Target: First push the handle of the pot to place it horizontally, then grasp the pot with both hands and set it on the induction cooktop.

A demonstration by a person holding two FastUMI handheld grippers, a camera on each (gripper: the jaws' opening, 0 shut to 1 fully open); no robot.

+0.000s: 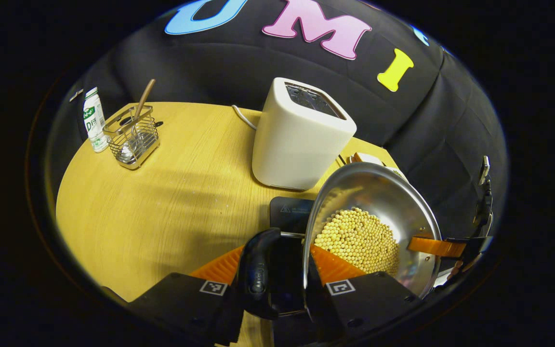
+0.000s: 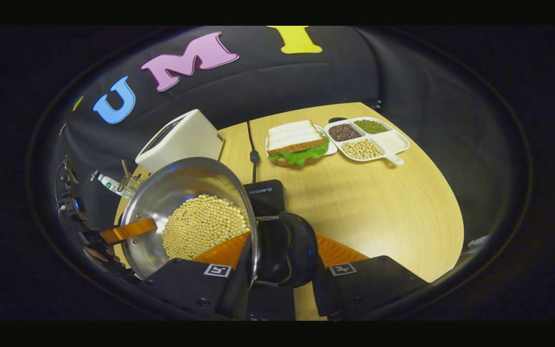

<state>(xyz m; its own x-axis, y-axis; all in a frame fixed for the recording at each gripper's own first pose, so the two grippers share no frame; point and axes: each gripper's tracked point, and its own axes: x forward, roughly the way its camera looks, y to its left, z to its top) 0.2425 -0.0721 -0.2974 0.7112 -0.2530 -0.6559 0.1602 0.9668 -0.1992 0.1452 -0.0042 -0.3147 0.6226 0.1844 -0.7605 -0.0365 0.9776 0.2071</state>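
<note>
So the pot (image 1: pixel 369 226), full of pale beans (image 1: pixel 359 238), hangs between my two grippers, above the black cooktop (image 1: pixel 289 212). My left gripper (image 1: pixel 277 262) clamps one black side handle (image 1: pixel 257 270); my right gripper (image 2: pixel 282 250) clamps the opposite handle (image 2: pixel 289 248). Ahead of the left: toaster (image 1: pixel 299 135), wire caddy (image 1: pixel 132 135), bottle (image 1: pixel 94 120). Ahead of the right: sandwich (image 2: pixel 297 142), divided tray (image 2: pixel 393 142).
</note>
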